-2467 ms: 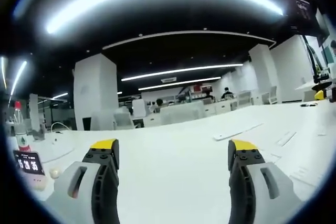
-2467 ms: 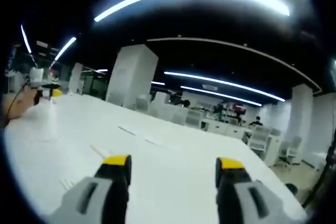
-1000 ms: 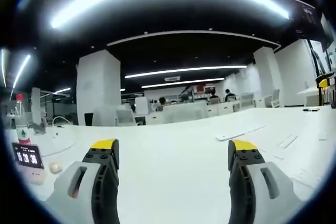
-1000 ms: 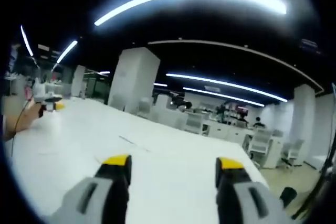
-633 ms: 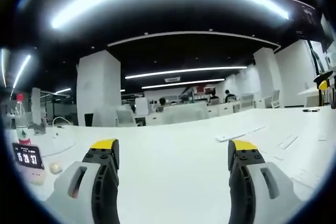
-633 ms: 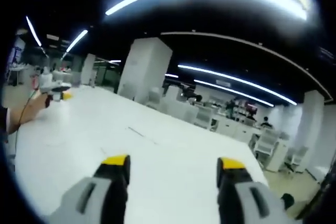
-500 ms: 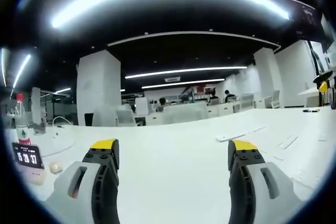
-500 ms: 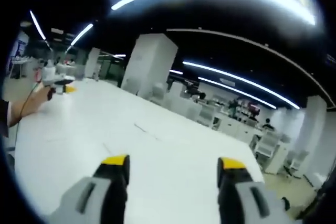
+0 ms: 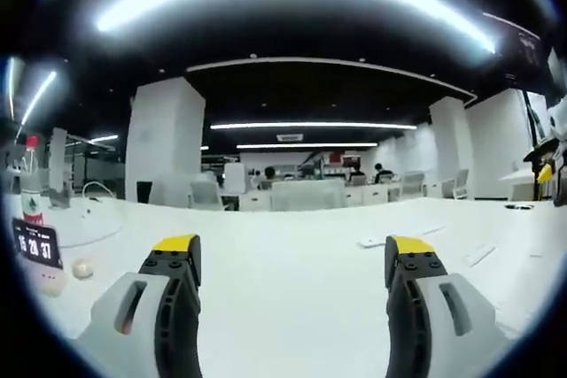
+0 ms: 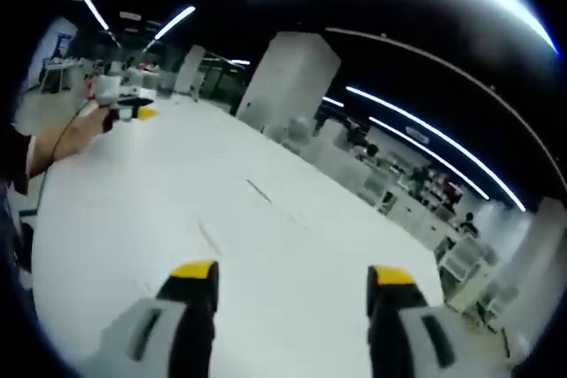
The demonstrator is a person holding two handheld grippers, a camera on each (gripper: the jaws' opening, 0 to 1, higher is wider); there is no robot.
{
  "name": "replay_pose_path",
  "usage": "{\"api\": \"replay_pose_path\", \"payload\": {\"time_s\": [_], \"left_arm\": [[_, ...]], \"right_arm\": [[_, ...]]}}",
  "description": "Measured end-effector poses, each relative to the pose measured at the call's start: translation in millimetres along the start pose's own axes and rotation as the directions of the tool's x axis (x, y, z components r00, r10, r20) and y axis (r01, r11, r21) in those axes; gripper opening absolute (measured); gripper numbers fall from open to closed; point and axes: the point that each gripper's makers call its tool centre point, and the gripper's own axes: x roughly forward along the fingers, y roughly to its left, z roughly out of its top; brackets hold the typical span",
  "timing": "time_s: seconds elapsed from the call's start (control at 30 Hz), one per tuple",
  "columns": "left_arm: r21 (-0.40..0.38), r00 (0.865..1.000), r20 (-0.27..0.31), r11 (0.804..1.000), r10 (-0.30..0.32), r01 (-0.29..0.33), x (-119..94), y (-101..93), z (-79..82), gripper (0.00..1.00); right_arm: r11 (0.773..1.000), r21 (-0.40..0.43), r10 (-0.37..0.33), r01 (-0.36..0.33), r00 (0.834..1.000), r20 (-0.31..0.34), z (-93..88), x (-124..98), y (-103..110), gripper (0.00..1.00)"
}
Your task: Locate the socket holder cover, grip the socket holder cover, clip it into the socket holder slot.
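Observation:
My left gripper [image 9: 291,250] is open, its yellow-tipped jaws wide apart above a white table [image 9: 283,307] with nothing between them. My right gripper [image 10: 292,273] is open too, empty, above the same table [image 10: 133,192]. Thin pale strips lie flat on the table: one [image 9: 372,242] ahead of the left jaws, another [image 9: 479,254] to its right; in the right gripper view, one strip [image 10: 259,190] and a second [image 10: 211,238]. Which of them is the socket holder cover I cannot tell. A hand [image 10: 73,141] holds the left gripper [image 10: 120,105] at the far left of the right gripper view.
A digital clock [image 9: 35,242], a small round white object [image 9: 82,268] and a red-capped bottle [image 9: 31,194] stand at the table's left end. White pillars, desks and chairs fill the office behind. The table's far edge drops toward chairs [image 10: 461,258].
The right gripper's view has tilted down and rolled, so more of the table and the hand with the other gripper show. The left view has shifted slightly. Both grippers stay open.

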Motion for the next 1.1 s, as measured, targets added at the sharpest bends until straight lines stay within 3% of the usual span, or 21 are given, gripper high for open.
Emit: {"api": "replay_pose_path", "payload": {"time_s": [0.33, 0.5, 0.77, 0.87, 1.1], "left_arm": [[0.007, 1.0, -0.019, 1.0, 0.02, -0.02, 2.8, 8.9, -6.6, 0.83], [0.01, 1.0, -0.021, 1.0, 0.019, -0.019, 3.8, 9.0, -6.6, 0.83], [0.012, 1.0, -0.018, 1.0, 0.018, -0.018, 4.8, 8.5, -6.0, 0.83], [0.013, 1.0, -0.022, 1.0, 0.017, -0.017, 3.8, 7.7, -6.6, 0.83], [0.014, 1.0, -0.02, 1.0, 0.015, -0.014, 3.2, 7.3, -5.8, 0.83]], "right_arm": [[0.983, -0.126, 0.122, -0.136, 0.986, -0.114, 4.2, 9.9, 28.3, 0.69], [0.963, -0.174, 0.173, -0.206, 0.967, -0.19, -5.6, 15.5, 45.7, 0.69], [0.914, -0.231, 0.259, -0.333, 0.919, -0.299, -21.8, 21.8, 74.1, 0.69], [0.889, -0.224, 0.318, -0.399, 0.891, -0.326, -24.9, 21.9, 88.7, 0.69], [0.829, -0.262, 0.373, -0.495, 0.836, -0.403, -29.1, 25.3, 109.8, 0.7]]}}
